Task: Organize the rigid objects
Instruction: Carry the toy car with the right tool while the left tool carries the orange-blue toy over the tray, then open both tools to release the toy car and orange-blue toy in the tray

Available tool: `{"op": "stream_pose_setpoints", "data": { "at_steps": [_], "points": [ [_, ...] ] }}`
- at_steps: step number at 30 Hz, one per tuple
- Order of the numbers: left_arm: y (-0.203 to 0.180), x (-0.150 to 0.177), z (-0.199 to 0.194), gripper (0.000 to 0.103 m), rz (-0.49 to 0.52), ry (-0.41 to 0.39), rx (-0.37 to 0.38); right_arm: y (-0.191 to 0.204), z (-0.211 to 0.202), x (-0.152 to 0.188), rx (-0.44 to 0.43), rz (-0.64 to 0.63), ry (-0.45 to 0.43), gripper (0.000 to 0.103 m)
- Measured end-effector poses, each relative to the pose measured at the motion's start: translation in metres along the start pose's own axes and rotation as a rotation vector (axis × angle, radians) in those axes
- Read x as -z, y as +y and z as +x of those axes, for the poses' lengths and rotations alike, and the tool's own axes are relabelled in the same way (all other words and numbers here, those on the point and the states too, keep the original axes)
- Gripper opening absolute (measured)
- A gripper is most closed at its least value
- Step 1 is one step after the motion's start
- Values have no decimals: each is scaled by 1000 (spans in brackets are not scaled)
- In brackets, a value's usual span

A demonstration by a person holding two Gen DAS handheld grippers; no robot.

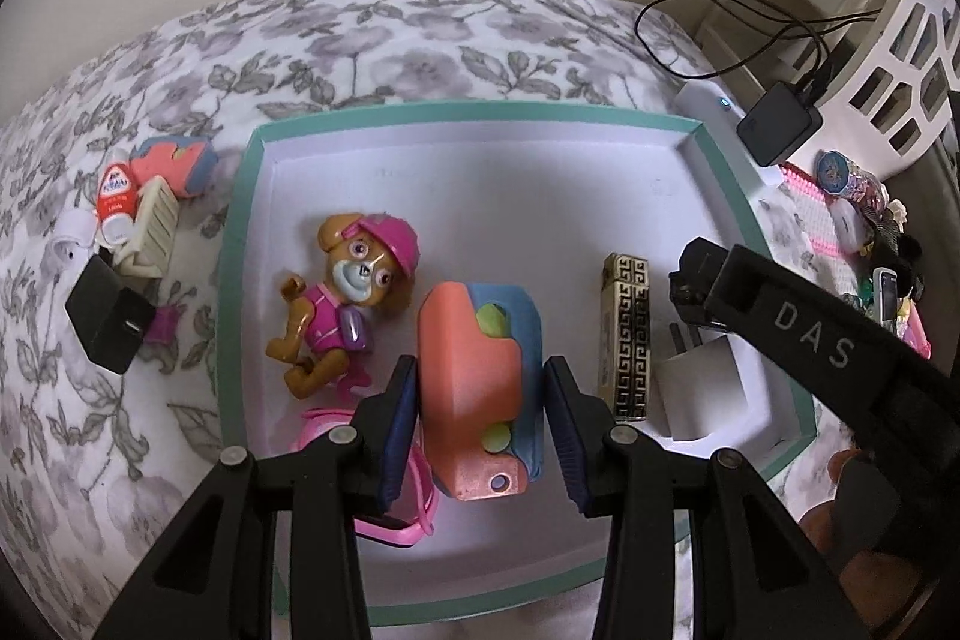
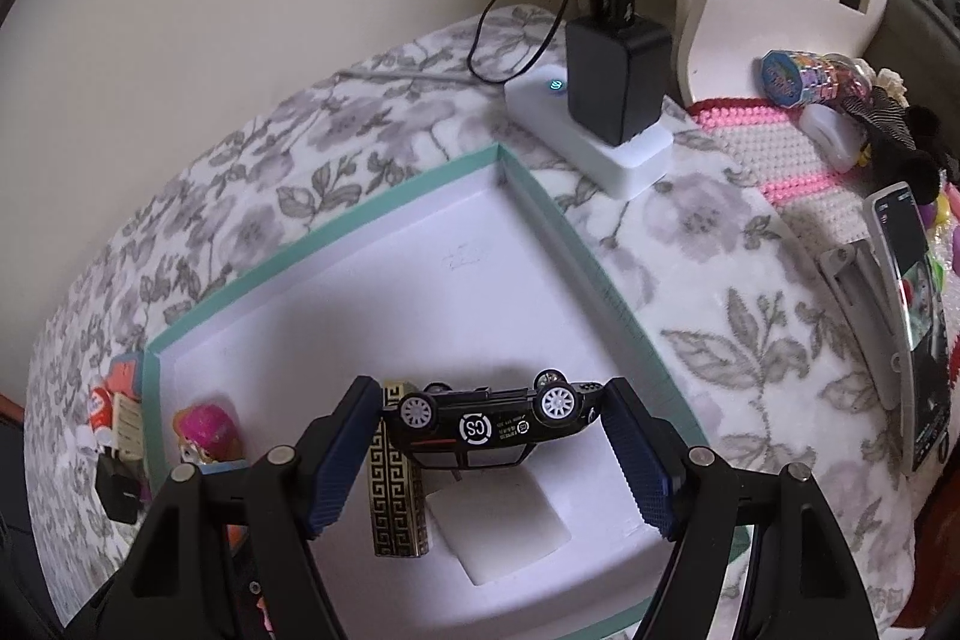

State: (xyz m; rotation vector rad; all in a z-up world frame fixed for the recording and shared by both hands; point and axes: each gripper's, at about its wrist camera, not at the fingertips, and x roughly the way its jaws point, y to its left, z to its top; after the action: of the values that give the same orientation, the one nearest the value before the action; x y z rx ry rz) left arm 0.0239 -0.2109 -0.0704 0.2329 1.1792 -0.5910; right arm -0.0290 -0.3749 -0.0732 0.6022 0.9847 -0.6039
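Left wrist view, my left gripper (image 1: 480, 418): jaws fairly narrow around the orange-and-blue toy block (image 1: 480, 388); left pad looks to touch its orange side, right pad just beside the blue side, so I judge it a light or just-loosening hold.
Left wrist view, block position: low over the near middle of the teal-rimmed tray (image 1: 474, 111); whether it rests on the white floor I cannot tell.
Left wrist view, neighbours: pup figure (image 1: 351, 286) lies to the left, pink plastic piece (image 1: 390, 472) partly under my left finger, gold patterned lighter (image 1: 625, 334) to the right, white plug (image 1: 702, 388) beyond it.
Left wrist view, still outside: a second orange-and-blue block (image 1: 174, 160), small red bottle (image 1: 115, 202), cream comb-like piece (image 1: 153, 232) and black charger (image 1: 108, 316) on the floral cloth (image 1: 420, 40), left of the tray.
Right wrist view, my right gripper (image 2: 486, 448): jaws wide, bracketing the black toy car (image 2: 492, 418), which is turned wheels-up; a gap shows at the right pad, and the left end I cannot tell.
Right wrist view, car position: over the tray's right part, above the lighter (image 2: 399, 496) and plug (image 2: 504, 526).
Step judgement: both pieces are being placed in the tray.
Doing it well: lower each until it sits flat, open straight out, keep the car off the lighter, and lift my left finger clear of the pink piece.
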Motion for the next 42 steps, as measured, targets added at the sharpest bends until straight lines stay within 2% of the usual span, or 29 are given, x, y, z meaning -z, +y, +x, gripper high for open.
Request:
{"op": "stream_pose_setpoints", "data": {
  "at_steps": [8,20,24,29,34,38,40,42],
  "points": [
    [10,4,13,43,-22,46,4,2,5,1,-3,-14,12,78],
    [4,3,10,44,10,40,23,3,4,0,-2,-17,18,78],
    [0,0,3,54,30,26,17,6,1,0,-7,-32,7,78],
    [0,-4,-8,60,29,-10,-4,9,-4,-2,-14,-39,-24,79],
    [9,-7,-12,61,1,-20,-54,9,-11,-4,-18,-38,-59,79],
    [16,-9,-16,62,-26,-36,-64,8,-11,-4,-19,-30,-62,79],
    [19,-10,-19,66,-42,-44,-67,7,-11,-4,-20,-29,-64,79],
    [24,-11,-19,82,-58,-49,-82,7,-12,-4,-28,-27,-69,80]
  ]
}}
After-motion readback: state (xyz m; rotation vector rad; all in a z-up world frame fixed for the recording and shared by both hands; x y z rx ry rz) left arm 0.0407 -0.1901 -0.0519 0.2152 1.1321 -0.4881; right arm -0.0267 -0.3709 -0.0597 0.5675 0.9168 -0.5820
